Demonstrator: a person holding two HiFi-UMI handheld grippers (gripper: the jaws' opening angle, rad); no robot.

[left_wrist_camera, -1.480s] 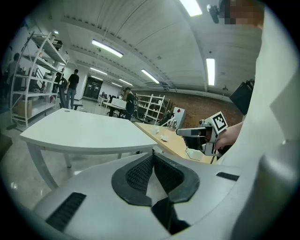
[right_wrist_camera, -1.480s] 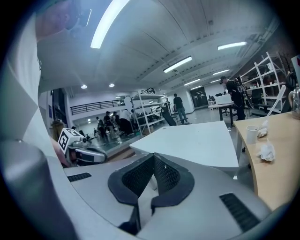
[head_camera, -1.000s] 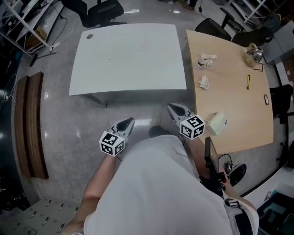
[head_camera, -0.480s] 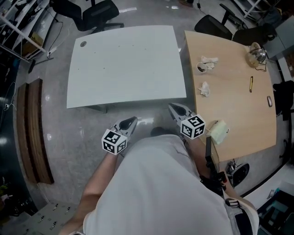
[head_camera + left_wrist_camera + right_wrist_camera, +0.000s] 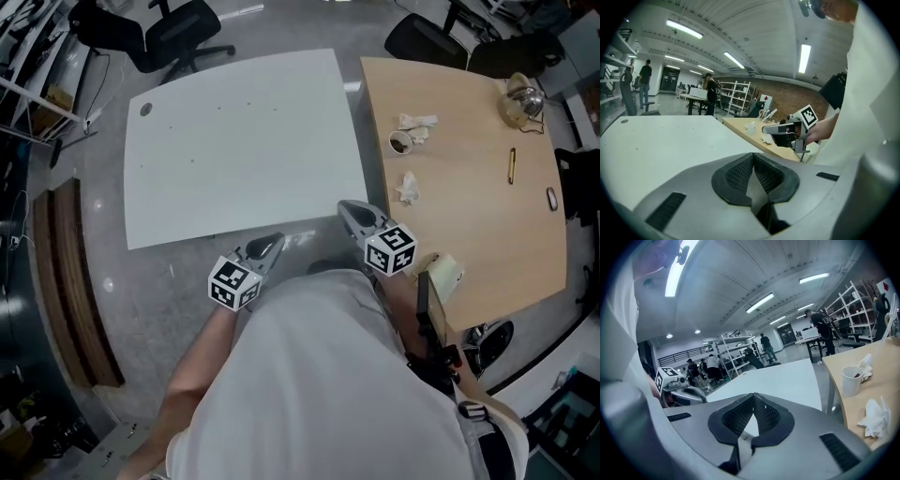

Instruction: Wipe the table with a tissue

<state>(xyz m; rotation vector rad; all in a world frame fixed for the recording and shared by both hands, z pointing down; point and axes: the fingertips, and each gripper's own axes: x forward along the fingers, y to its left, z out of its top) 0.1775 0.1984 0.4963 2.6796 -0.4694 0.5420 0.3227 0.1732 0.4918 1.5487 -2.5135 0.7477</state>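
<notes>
Grey left claw [image 5: 270, 243], right claw [image 5: 347, 208] (black-and-white marker cubes [image 5: 232, 283]), white shirt [image 5: 328, 375]

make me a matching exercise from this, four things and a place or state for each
Things:
1 white table
2 paper cup
3 pen
4 right gripper

Place or state:
a shut, nothing between its jaws
b on the wooden table, near its left edge, a tissue beside it
c left of the wooden table
d on the wooden table, toward its right side

Pairs: 1-c, 2-b, 3-d, 4-a

Lab workspace, metal shelving [image 5: 735, 350], office chairs [image 5: 186, 26]
</notes>
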